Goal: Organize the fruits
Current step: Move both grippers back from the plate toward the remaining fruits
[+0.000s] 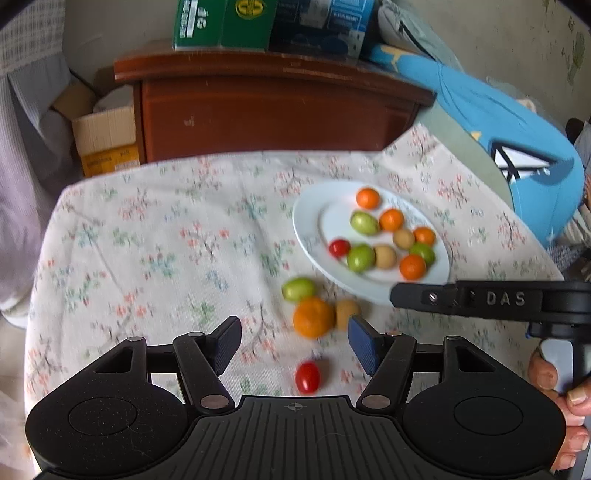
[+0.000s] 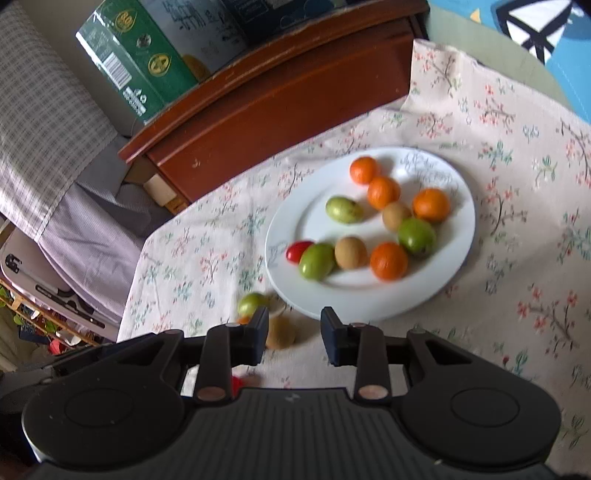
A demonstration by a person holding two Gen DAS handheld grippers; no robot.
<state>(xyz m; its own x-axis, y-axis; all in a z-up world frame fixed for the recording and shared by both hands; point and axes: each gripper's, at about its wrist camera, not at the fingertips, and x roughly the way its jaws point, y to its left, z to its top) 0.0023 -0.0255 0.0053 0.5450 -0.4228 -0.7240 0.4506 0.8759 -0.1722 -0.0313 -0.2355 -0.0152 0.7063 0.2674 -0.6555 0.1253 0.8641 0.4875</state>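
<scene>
A white plate point(image 1: 314, 221) point(image 2: 454, 229) on the floral tablecloth holds several small oranges, green fruits, tan fruits and a red tomato point(image 1: 339, 247). On the cloth beside it lie a green fruit point(image 1: 298, 289), an orange point(image 1: 313, 317), a tan fruit point(image 1: 346, 312) point(image 2: 279, 334) and a red tomato point(image 1: 307, 377). My left gripper point(image 1: 294, 343) is open and empty, above the loose tomato and just short of the orange. My right gripper point(image 2: 294, 334) is open and empty at the plate's near rim; its body also shows in the left wrist view point(image 1: 480, 297).
A brown wooden cabinet point(image 1: 273, 107) stands behind the table with green and blue boxes point(image 1: 221, 22) on top. A cardboard box point(image 1: 105, 140) sits on the floor at left. A blue cloth point(image 1: 517, 147) hangs at the right.
</scene>
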